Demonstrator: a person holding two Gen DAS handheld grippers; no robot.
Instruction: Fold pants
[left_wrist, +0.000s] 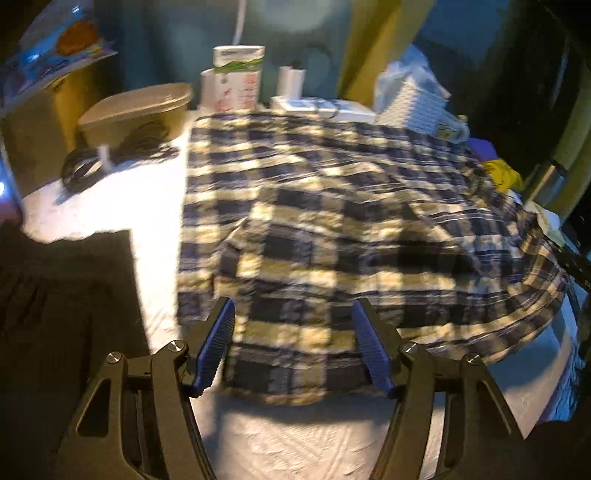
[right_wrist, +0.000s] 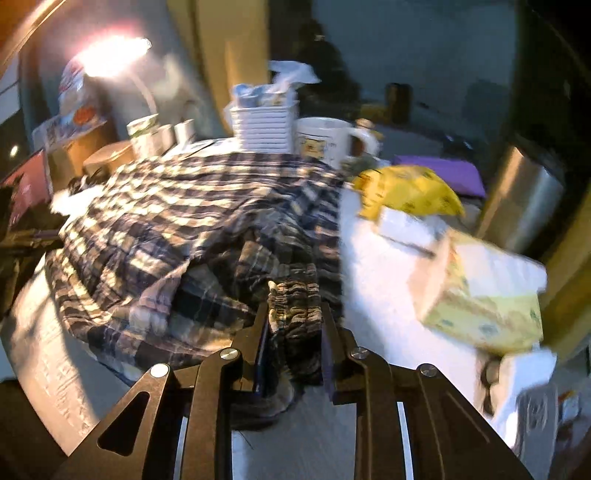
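Blue, white and yellow plaid pants lie spread on a white table, partly folded over themselves. My left gripper is open, its blue pads wide apart above the pants' near hem, holding nothing. In the right wrist view the pants bunch up toward the camera. My right gripper is shut on the gathered elastic waistband at the pants' near edge.
Behind the pants stand a tan lidded bowl, a carton, a stack of white trays and a mug. To the right lie a yellow bag, boxes and a steel canister. A dark cloth lies left.
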